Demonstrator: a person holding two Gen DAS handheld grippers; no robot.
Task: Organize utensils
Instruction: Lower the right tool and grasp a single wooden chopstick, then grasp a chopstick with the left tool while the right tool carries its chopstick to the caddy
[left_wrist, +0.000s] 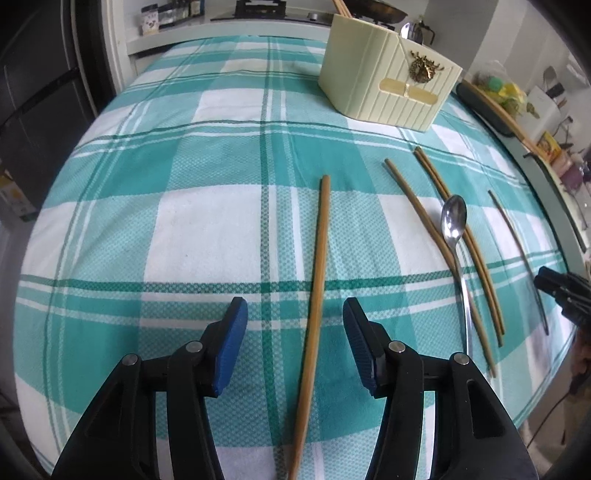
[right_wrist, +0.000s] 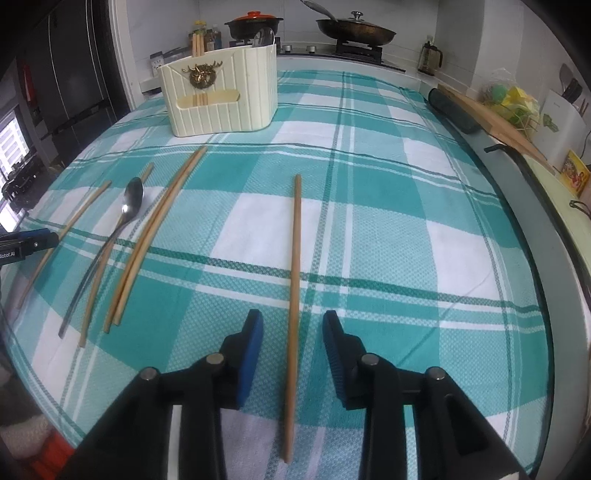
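Several wooden chopsticks and a metal spoon (left_wrist: 455, 221) lie on a teal plaid cloth. My left gripper (left_wrist: 295, 306) is open, its blue pads on either side of one chopstick (left_wrist: 320, 258) that rests flat on the cloth, untouched. My right gripper (right_wrist: 292, 317) is open too, astride a separate lone chopstick (right_wrist: 295, 258) without touching it. Between the two lie the spoon (right_wrist: 133, 201), a close pair of chopsticks (right_wrist: 162, 221) and a single one partly under the spoon. A cream utensil holder (left_wrist: 388, 81) (right_wrist: 221, 99) stands at the far end with chopsticks and a spoon in it.
Behind the table is a stove with a frying pan (right_wrist: 354, 27) and a red-lidded pot (right_wrist: 253, 26). A dark roll (right_wrist: 454, 110) and a wooden board (right_wrist: 498, 118) line the table's right edge. A dark fridge stands at left.
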